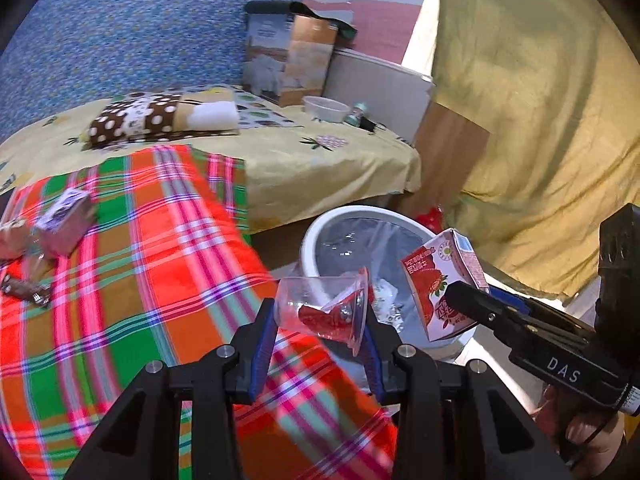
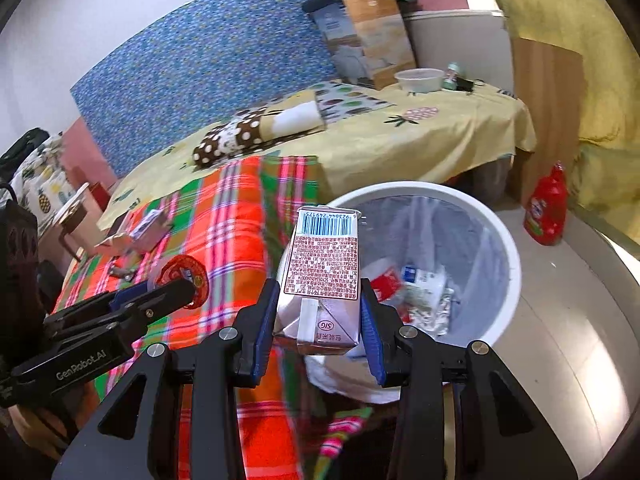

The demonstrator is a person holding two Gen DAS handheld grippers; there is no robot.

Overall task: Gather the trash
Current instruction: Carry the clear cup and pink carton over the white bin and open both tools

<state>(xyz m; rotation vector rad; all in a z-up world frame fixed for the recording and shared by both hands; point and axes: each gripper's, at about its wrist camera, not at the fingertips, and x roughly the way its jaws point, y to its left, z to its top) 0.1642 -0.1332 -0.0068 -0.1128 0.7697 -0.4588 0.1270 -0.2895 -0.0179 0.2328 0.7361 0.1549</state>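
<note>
My left gripper (image 1: pixel 320 320) is shut on a clear plastic cup (image 1: pixel 324 308) with a red foil lid, held at the plaid blanket's edge beside the white trash bin (image 1: pixel 316 236). My right gripper (image 2: pixel 320 312) is shut on a strawberry milk carton (image 2: pixel 322 276), held just over the bin's (image 2: pixel 508 248) near rim. The carton also shows in the left wrist view (image 1: pixel 440 284), and the cup with its red lid in the right wrist view (image 2: pixel 184 276). The bin is lined with a bag and holds several wrappers. More trash, a purple carton (image 1: pixel 66 220) and wrappers (image 1: pixel 26 290), lies on the plaid blanket (image 1: pixel 160 260).
A bed with a yellow sheet (image 1: pixel 300 160) carries a dotted pillow (image 1: pixel 160 120), a paper bag (image 1: pixel 288 60), a white bowl (image 1: pixel 326 109) and a small bottle. A red bottle (image 2: pixel 548 208) stands on the floor right of the bin. A yellow curtain (image 1: pixel 540 120) hangs at right.
</note>
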